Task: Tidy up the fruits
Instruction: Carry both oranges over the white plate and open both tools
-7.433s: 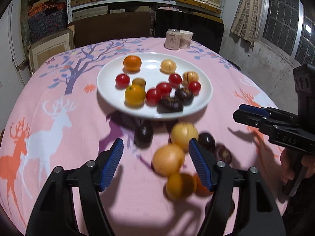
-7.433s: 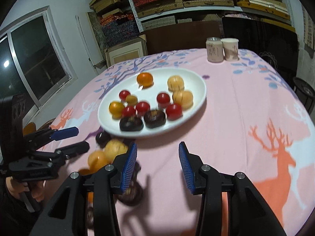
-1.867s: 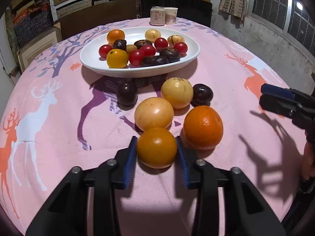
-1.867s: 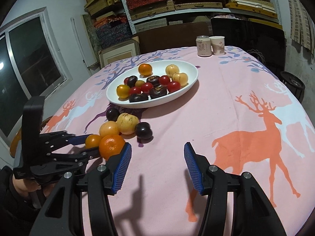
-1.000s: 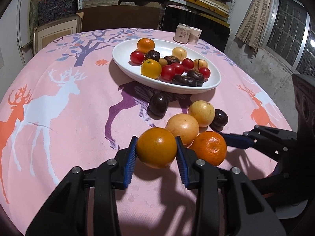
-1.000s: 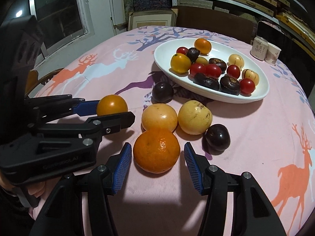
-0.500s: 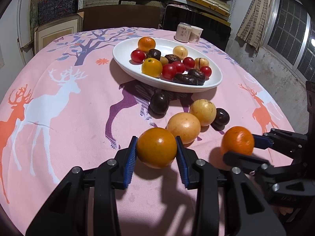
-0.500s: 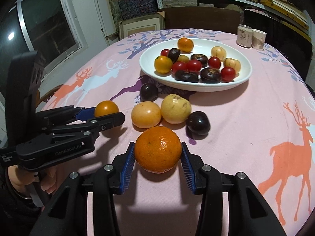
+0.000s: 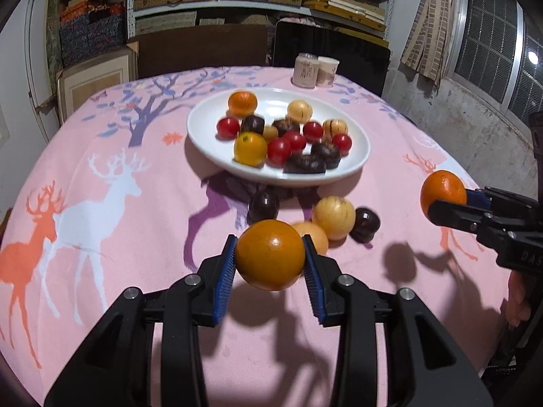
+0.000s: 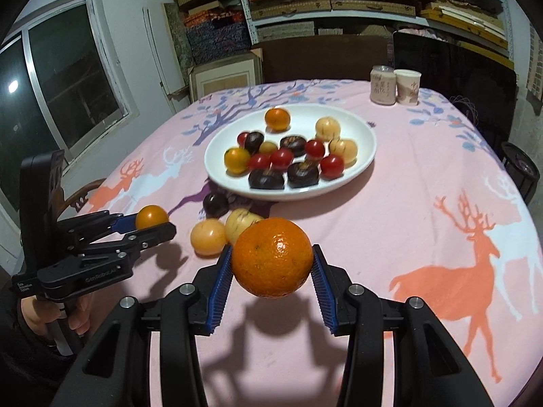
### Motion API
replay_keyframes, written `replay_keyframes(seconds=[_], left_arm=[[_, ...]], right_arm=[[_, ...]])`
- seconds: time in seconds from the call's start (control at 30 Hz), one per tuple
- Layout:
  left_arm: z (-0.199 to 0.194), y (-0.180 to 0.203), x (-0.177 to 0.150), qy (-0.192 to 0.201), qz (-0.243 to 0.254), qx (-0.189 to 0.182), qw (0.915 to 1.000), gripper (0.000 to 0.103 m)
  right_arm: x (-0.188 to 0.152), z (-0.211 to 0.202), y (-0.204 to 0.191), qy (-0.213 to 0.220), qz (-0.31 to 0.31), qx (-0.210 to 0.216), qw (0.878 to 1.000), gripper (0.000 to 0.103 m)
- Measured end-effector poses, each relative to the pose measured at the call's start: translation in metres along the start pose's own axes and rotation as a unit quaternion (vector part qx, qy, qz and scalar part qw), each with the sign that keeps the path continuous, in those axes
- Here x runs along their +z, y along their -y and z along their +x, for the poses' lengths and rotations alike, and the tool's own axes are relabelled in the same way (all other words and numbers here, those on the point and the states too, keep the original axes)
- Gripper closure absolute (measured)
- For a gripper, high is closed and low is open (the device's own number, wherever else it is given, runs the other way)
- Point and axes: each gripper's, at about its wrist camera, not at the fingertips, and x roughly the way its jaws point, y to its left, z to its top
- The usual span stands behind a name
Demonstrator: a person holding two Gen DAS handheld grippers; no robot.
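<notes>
Left gripper point(image 9: 270, 262), seen from the left wrist view, is clamped on a smooth orange fruit point(image 9: 270, 254), which is held clear of the pink tabletop point(image 9: 101, 203). Straight ahead and farther off lies the white plate point(image 9: 203, 135), already crowded with small fruits; bare room is left mainly at its far side. Between gripper and plate, a pale yellow fruit point(image 9: 334, 217), a peach-coloured fruit point(image 9: 314, 235) and two dark plums point(image 9: 264, 205) are found on the cloth, so the carry is judged to need height. At the right edge the right gripper point(image 9: 444, 200) is seen pinching a mandarin point(image 9: 443, 191).

From the right wrist view, the right gripper point(image 10: 272, 266) is clamped on the mandarin point(image 10: 272, 262), lifted above its shadow. The plate point(image 10: 368, 142) lies ahead, slightly left, at a comparable distance for both hands. Two cups point(image 10: 395, 84) stand well beyond it.
</notes>
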Motion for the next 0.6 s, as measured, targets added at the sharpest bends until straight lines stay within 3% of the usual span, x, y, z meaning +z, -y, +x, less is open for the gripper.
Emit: replay_keyframes(seconds=[0.27,0.6], left_arm=[[-0.003,0.01,0.051,0.02,0.035,0.011,0.9991,0.066],[0.078,0.013,0.122,-0.003,0.042,0.019,0.9989,0.066]], right_arm=[[0.046,-0.001,0.018,0.03,0.013,0.009,0.999,0.057],[0.119,0.075,0.042,0.002,0.044,0.008,0.999,0.057]])
